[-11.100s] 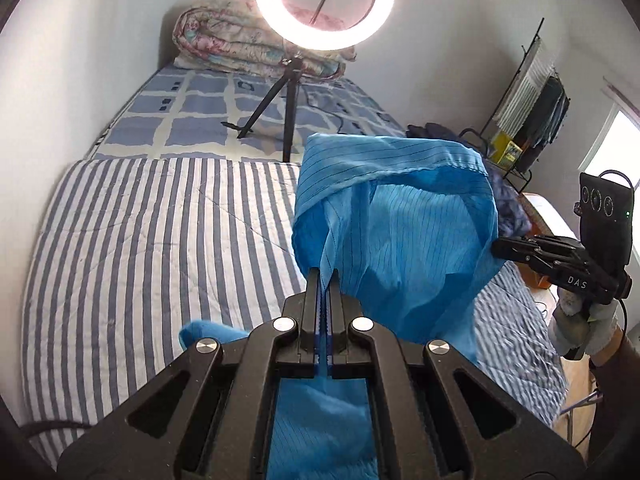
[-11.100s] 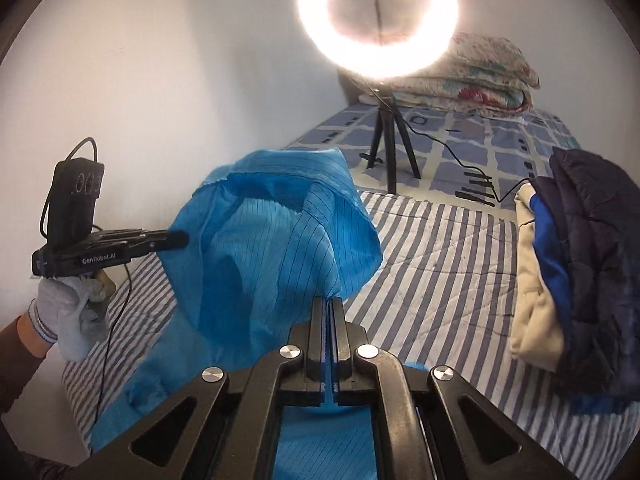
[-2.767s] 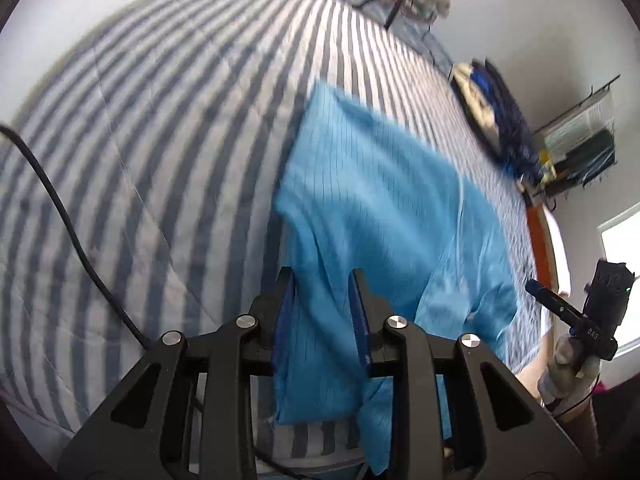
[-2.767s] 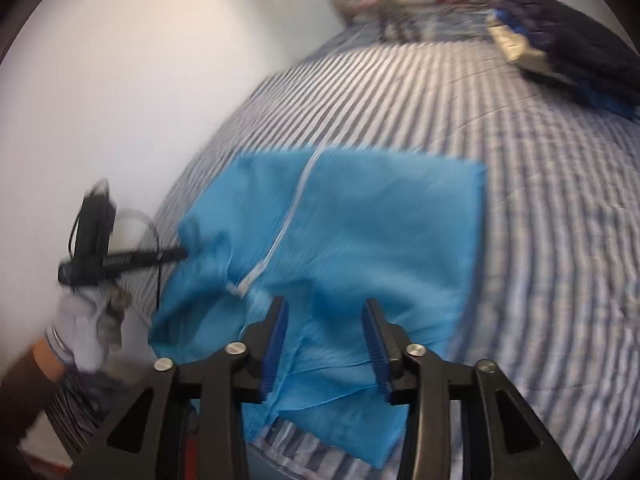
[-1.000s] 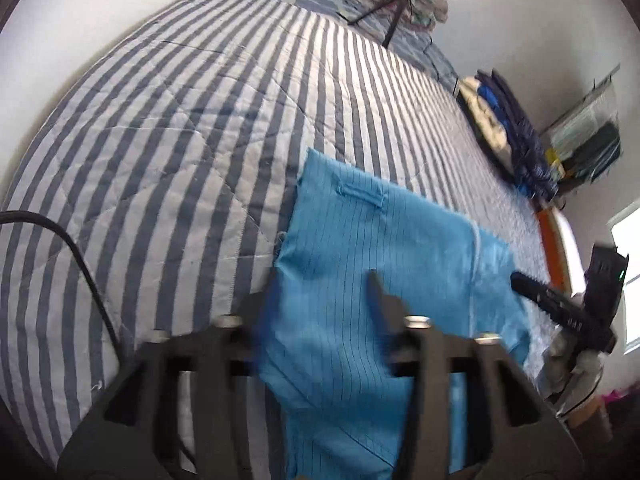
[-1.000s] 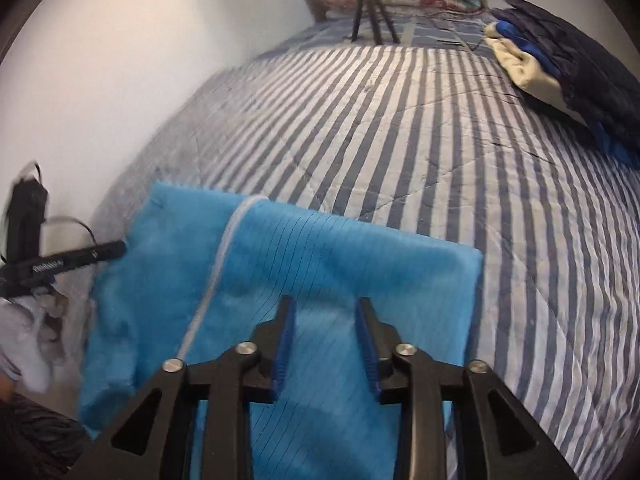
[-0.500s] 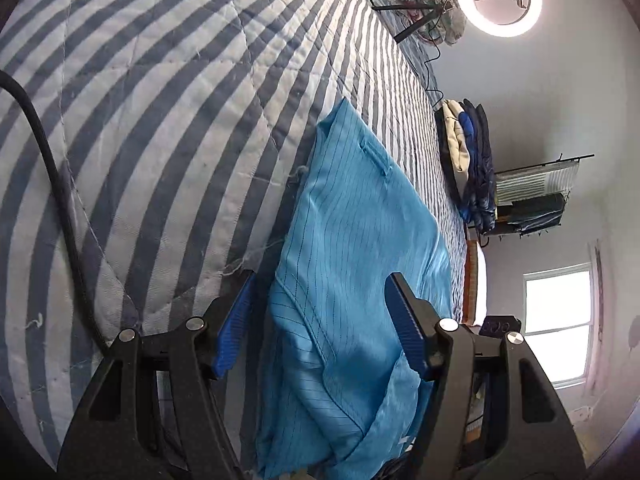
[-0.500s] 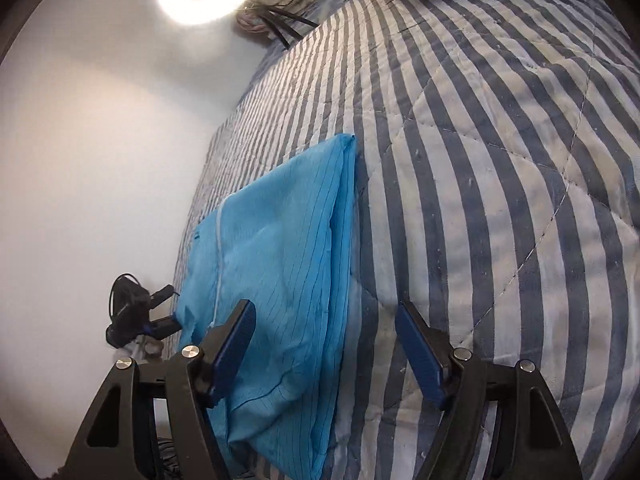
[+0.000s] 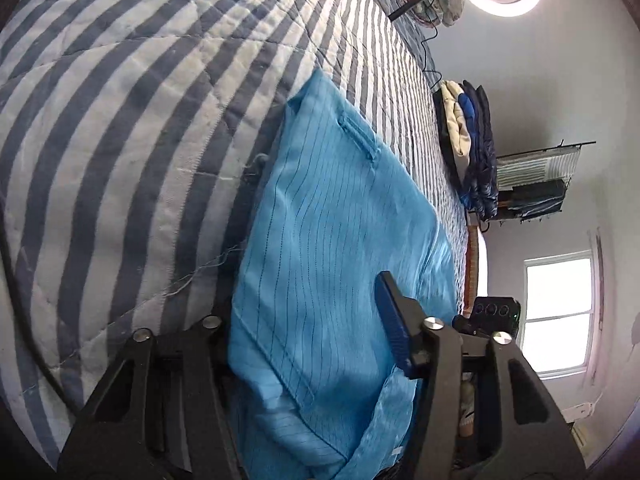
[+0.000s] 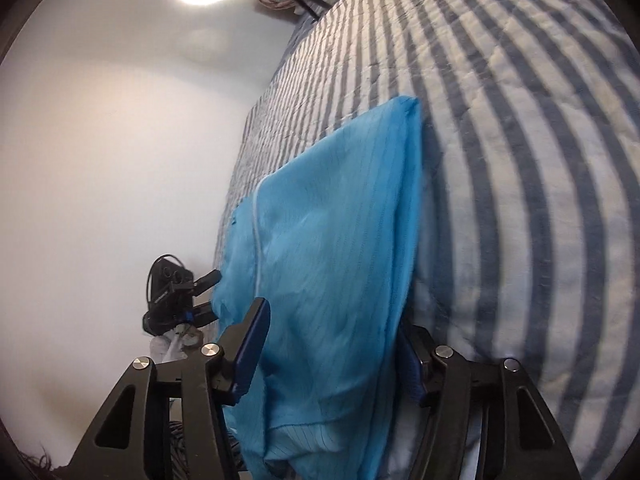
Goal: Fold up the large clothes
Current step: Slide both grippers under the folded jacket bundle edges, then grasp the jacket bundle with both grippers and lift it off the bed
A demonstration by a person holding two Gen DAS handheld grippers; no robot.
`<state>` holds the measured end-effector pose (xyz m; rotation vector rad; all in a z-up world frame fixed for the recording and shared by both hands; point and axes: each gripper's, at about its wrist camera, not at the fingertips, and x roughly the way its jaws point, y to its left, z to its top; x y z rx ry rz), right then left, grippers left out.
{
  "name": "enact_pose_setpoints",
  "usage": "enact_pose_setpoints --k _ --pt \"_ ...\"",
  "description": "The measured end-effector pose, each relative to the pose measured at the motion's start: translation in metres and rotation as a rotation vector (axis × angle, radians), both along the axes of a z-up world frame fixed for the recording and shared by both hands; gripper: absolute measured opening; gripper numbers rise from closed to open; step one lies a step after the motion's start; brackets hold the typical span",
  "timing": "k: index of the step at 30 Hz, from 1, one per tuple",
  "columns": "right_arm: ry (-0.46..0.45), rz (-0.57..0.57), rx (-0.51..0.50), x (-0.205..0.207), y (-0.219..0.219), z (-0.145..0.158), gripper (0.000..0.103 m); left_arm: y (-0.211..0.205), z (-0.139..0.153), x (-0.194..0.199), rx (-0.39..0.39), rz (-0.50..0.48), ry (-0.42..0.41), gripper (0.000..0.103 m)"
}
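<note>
Blue garment [image 9: 340, 240] lying folded flat on the striped bed [image 9: 120, 120]. Left claw [image 9: 304, 332] and right claw [image 10: 332, 344] both spread wide, straddling opposite near-end edges, gripping nothing. Pinch each edge's full layer stack evenly before lifting.

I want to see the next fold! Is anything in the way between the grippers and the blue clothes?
Nothing visible is. Each hand-held gripper, left and right, is open with its jaws straddling a side edge of the blue garment, which lies flat on the striped quilt. The pile of other clothes sits far off.
</note>
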<state>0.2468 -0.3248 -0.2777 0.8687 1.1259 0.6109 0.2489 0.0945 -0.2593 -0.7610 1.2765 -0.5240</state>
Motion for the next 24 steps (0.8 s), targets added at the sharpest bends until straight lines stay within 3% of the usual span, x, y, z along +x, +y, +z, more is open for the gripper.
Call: enact_pose_setpoints --k 6,11,13,18,24 --pt "0.036 0.015 -0.023 0.005 0.018 -0.001 0.034 -0.017 0.006 0.000 0.092 -0.016 -0.033 0.022" --pt "0.005 0.022 -0.131 0.004 0.041 0.016 0.016 -0.039 0.022 0.002 0.180 -0.038 -0.094 0.007" --pt "-0.020 0.029 -0.206 0.007 0.055 0.029 0.010 -0.047 0.030 0.000 0.209 -0.050 -0.130 0.006" --pt "-0.106 0.049 -0.381 0.005 0.091 0.065 0.006 -0.062 0.052 -0.007 0.230 -0.047 -0.197 0.004" --pt "-0.185 0.052 -0.498 0.003 0.128 0.103 0.004 -0.095 0.086 -0.017 0.261 -0.076 -0.301 0.004"
